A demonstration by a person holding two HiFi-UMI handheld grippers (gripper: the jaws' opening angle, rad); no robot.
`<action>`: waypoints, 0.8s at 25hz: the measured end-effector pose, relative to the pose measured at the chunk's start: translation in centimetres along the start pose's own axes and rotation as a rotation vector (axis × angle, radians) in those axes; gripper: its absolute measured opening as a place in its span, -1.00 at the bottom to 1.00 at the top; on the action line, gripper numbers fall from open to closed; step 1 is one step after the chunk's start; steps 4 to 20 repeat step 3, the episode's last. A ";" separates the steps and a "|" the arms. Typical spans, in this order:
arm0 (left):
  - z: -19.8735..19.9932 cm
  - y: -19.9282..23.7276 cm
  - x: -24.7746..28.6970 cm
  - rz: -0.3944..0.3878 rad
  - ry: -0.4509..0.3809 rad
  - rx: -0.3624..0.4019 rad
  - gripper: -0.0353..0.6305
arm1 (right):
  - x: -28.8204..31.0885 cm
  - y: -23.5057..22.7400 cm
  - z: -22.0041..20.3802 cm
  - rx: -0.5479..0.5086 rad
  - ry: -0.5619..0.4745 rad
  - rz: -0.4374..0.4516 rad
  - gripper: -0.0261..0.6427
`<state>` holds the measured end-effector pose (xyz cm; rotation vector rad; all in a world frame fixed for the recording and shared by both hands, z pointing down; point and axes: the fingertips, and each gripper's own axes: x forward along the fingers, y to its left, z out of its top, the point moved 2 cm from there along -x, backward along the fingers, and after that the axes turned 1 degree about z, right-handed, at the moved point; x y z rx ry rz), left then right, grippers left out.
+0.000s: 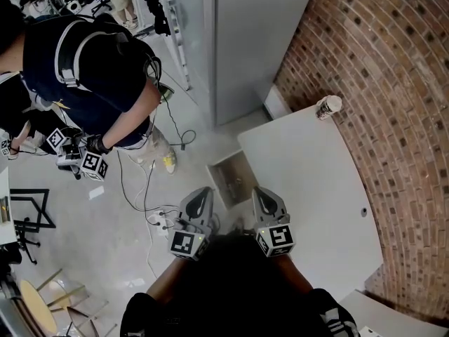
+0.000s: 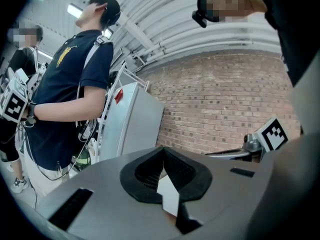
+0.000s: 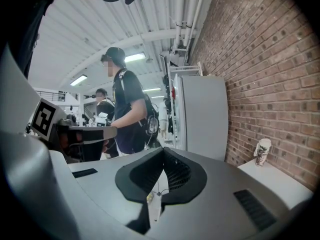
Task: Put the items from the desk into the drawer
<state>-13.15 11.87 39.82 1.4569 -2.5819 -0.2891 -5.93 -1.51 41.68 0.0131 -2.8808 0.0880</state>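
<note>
A white desk (image 1: 309, 188) stands along the brick wall on the right. On its far corner is a single paper cup (image 1: 327, 107), which also shows in the right gripper view as cup (image 3: 262, 151) on the desk (image 3: 275, 180). No drawer is in view. My left gripper (image 1: 202, 191) and right gripper (image 1: 258, 190) are held side by side close to my body, at the desk's near left edge and well short of the cup. In each gripper's own view, the left gripper (image 2: 163, 152) and the right gripper (image 3: 163, 152) have their jaws meeting at the tips with nothing between them.
A brick wall (image 1: 393, 118) runs behind the desk. A tall grey cabinet (image 1: 259, 34) stands beyond it. Cables (image 1: 151, 188) and a recessed hatch (image 1: 231, 177) lie on the floor. Another person (image 1: 91, 69) holding grippers stands at the left, and chairs (image 1: 35, 300) are at the lower left.
</note>
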 end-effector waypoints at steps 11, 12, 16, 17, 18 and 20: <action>0.5 0.1 0.2 -0.007 -0.045 -0.006 -0.88 | 0.2 0.1 0.1 -0.002 -0.003 0.002 -0.92; 0.5 0.1 0.2 -0.007 -0.045 -0.006 -0.88 | 0.2 0.1 0.1 -0.002 -0.003 0.002 -0.92; 0.5 0.1 0.2 -0.007 -0.045 -0.006 -0.88 | 0.2 0.1 0.1 -0.002 -0.003 0.002 -0.92; 0.5 0.1 0.2 -0.007 -0.045 -0.006 -0.88 | 0.2 0.1 0.1 -0.002 -0.003 0.002 -0.92; 0.5 0.1 0.2 -0.007 -0.045 -0.006 -0.88 | 0.2 0.1 0.1 -0.002 -0.003 0.002 -0.92; 0.5 0.1 0.2 -0.007 -0.045 -0.006 -0.88 | 0.2 0.1 0.1 -0.002 -0.003 0.002 -0.92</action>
